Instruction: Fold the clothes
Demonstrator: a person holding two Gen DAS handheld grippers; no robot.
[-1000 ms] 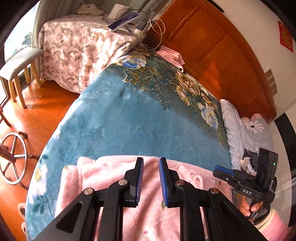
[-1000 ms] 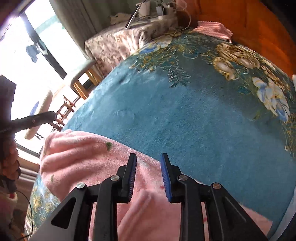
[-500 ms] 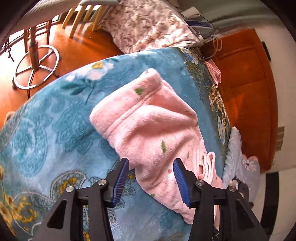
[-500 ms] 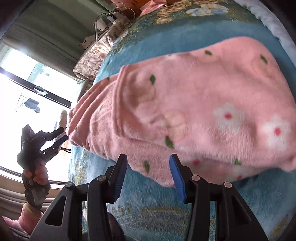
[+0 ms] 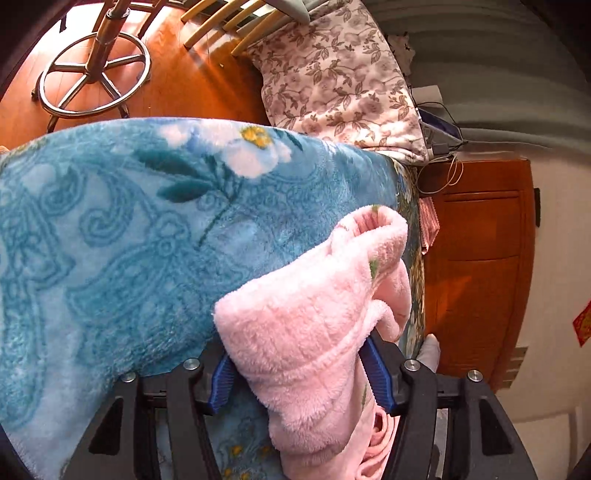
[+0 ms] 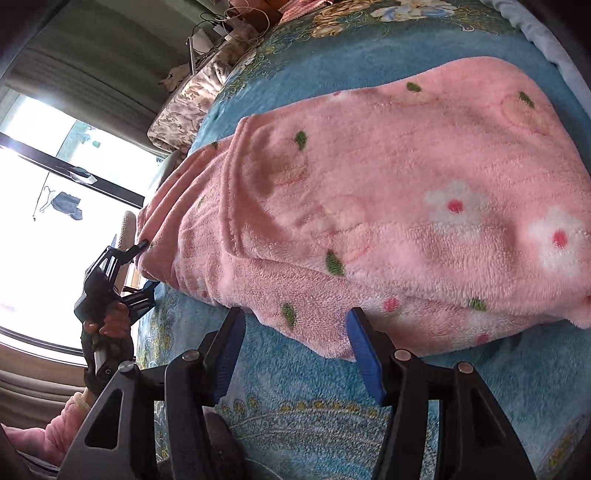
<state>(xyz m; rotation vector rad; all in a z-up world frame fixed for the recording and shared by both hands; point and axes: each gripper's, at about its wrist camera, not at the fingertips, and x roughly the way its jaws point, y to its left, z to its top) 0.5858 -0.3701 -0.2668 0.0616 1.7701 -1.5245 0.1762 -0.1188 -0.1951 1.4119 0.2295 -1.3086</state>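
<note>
A pink fleece garment (image 6: 388, 192) with flower and leaf prints lies folded on the teal floral blanket (image 6: 295, 391). In the right wrist view my right gripper (image 6: 297, 325) stands open, its blue pads on either side of the garment's near edge and low over the blanket. In the left wrist view one thick rolled end of the garment (image 5: 306, 317) bulges between the wide-apart jaws of my left gripper (image 5: 297, 358), which is open. From the right wrist view the left gripper (image 6: 146, 266) straddles the garment's far-left end, held by a hand (image 6: 107, 321).
The blanket (image 5: 110, 240) drops off toward an orange wood floor with a chrome stool base (image 5: 92, 70). Behind stand a floral-covered surface (image 5: 332, 74) with cables, and a wooden door (image 5: 480, 258). A bright window (image 6: 37, 221) is at the left; a pale pillow edge (image 6: 539, 33) lies top right.
Both grippers have dropped in close to the garment. The left one now has the garment's end between its jaws, and the right one has reached the near edge. Both jaws stay apart.
</note>
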